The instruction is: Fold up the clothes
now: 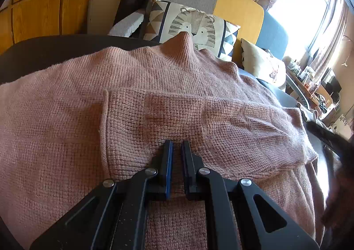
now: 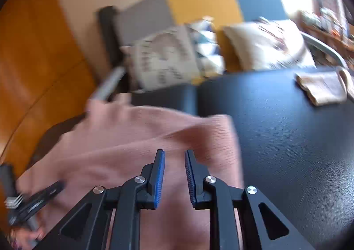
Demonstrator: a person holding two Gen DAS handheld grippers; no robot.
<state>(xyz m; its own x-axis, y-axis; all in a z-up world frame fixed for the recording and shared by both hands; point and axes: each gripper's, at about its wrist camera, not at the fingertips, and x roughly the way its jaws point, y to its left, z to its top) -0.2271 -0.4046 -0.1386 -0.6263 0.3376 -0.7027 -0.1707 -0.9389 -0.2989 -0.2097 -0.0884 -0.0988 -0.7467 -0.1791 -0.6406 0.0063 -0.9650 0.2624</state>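
1. The pink sweater [image 1: 154,99] lies spread on the dark counter [image 1: 44,55], filling nearly all of my left wrist view, its collar at the far side and a sleeve folded across the body from the right.
2. My left tool [image 1: 177,146] sits low over the near middle of the sweater, on the folded sleeve, fingers pointing toward the collar.
3. Its jaws stand a narrow slit apart with knit showing between them; I cannot tell whether they pinch any cloth.
4. My right tool [image 2: 174,154] is over the sweater's right part, with bare black counter just to its right.
5. Its jaws are spread, nothing between them, blue pads [image 2: 160,174] facing each other.
6. The right view is blurred; in it the left tool shows at the near left edge, over the sweater's left side.
7. A folded beige cloth [image 2: 323,86] lies well apart on the far right of the counter.
8. Beyond the counter stands a sofa with patterned cushions [image 1: 194,28].
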